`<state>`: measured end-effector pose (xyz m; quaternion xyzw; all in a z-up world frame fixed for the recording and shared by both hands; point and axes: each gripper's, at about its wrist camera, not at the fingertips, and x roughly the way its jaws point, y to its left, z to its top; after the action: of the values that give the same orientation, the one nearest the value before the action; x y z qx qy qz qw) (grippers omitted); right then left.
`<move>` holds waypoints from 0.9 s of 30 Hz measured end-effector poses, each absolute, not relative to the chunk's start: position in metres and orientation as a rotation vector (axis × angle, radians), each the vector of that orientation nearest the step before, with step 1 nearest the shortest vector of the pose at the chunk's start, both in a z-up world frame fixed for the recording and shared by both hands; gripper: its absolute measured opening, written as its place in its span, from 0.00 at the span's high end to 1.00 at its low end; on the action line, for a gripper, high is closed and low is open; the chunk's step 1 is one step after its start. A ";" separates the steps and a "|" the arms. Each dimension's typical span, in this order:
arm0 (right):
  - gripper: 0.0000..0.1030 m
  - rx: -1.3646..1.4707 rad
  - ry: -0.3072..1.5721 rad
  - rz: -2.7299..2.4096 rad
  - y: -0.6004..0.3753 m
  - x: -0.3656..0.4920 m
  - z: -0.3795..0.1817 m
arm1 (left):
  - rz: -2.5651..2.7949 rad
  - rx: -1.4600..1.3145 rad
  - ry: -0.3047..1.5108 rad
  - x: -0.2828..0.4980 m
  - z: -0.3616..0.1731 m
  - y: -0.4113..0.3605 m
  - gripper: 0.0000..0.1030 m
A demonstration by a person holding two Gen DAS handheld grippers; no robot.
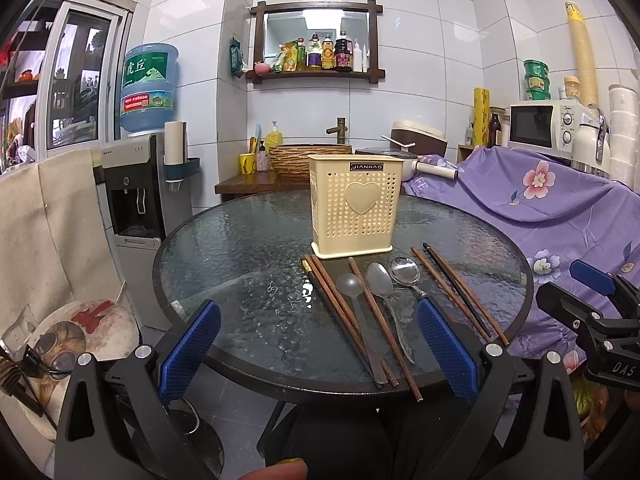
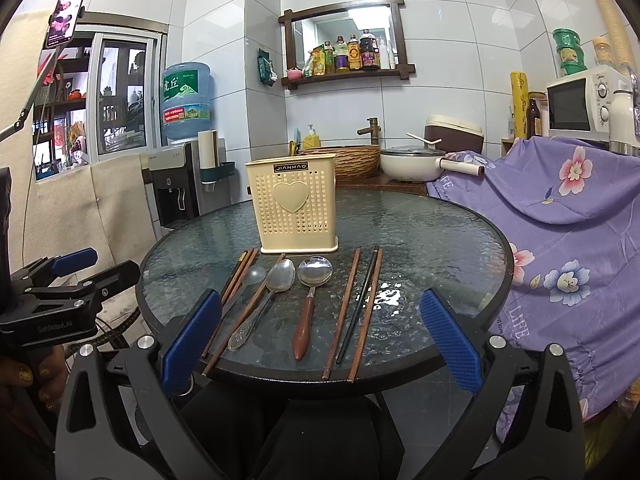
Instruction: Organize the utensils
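Observation:
A cream perforated utensil holder (image 1: 355,206) (image 2: 294,204) with a heart on its front stands upright on the round glass table (image 1: 240,248) (image 2: 420,232). In front of it lie brown chopsticks (image 2: 240,276), a translucent plastic spoon (image 2: 254,275), a metal spoon (image 2: 281,276), a round spoon with a brown handle (image 2: 315,270), and further brown and black chopsticks (image 2: 360,304). My left gripper (image 1: 318,306) hangs open over the table's near edge, holding nothing. My right gripper (image 2: 320,296) is also open and empty, beside the left one.
A purple floral cloth (image 2: 560,216) covers furniture right of the table. A water dispenser (image 1: 136,192) stands at the left, and a sink counter with a pot (image 2: 408,164) is behind. A cushioned stool (image 1: 84,332) sits low at the left. A fingertip (image 1: 276,470) shows at the bottom.

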<state>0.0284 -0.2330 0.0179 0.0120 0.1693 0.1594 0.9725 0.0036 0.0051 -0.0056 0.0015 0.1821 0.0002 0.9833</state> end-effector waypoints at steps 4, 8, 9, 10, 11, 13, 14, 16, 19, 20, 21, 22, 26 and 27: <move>0.05 0.022 0.344 0.324 -0.230 0.030 0.020 | 0.005 0.001 0.364 0.003 -0.005 0.006 0.06; 0.05 0.022 0.344 0.322 -0.231 0.031 0.019 | 0.006 -0.001 0.365 0.003 -0.004 0.005 0.06; 0.05 0.023 0.344 0.322 -0.231 0.030 0.019 | 0.006 0.000 0.364 0.002 -0.004 0.005 0.06; 0.05 0.023 0.344 0.322 -0.231 0.030 0.019 | 0.005 0.000 0.364 0.002 -0.004 0.006 0.06; 0.05 0.022 0.343 0.321 -0.231 0.030 0.019 | 0.005 0.000 0.364 0.003 -0.004 0.006 0.06; 0.05 0.021 0.343 0.322 -0.231 0.030 0.019 | 0.006 -0.001 0.365 0.003 -0.004 0.006 0.06; 0.05 0.020 0.344 0.322 -0.231 0.030 0.020 | 0.007 -0.002 0.366 0.003 -0.004 0.006 0.06; 0.05 0.021 0.343 0.324 -0.232 0.030 0.020 | 0.007 -0.003 0.367 0.003 -0.005 0.005 0.06; 0.05 0.021 0.343 0.323 -0.233 0.030 0.020 | 0.008 -0.002 0.368 0.004 -0.004 0.005 0.06; 0.05 0.021 0.343 0.323 -0.233 0.030 0.020 | 0.008 -0.002 0.368 0.004 -0.004 0.005 0.06; 0.05 0.021 0.343 0.323 -0.233 0.030 0.020 | 0.008 -0.003 0.368 0.004 -0.004 0.005 0.06; 0.05 0.021 0.343 0.323 -0.232 0.030 0.020 | 0.008 -0.003 0.367 0.004 -0.004 0.005 0.06; 0.05 0.020 0.344 0.323 -0.233 0.030 0.020 | 0.009 -0.002 0.368 0.004 -0.004 0.005 0.06; 0.05 0.021 0.344 0.324 -0.232 0.030 0.020 | 0.009 -0.003 0.368 0.003 -0.004 0.006 0.06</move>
<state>0.0300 -0.2325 0.0198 0.0102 0.1703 0.1604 0.9722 0.0034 0.0057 -0.0036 -0.0013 0.1830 0.0045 0.9831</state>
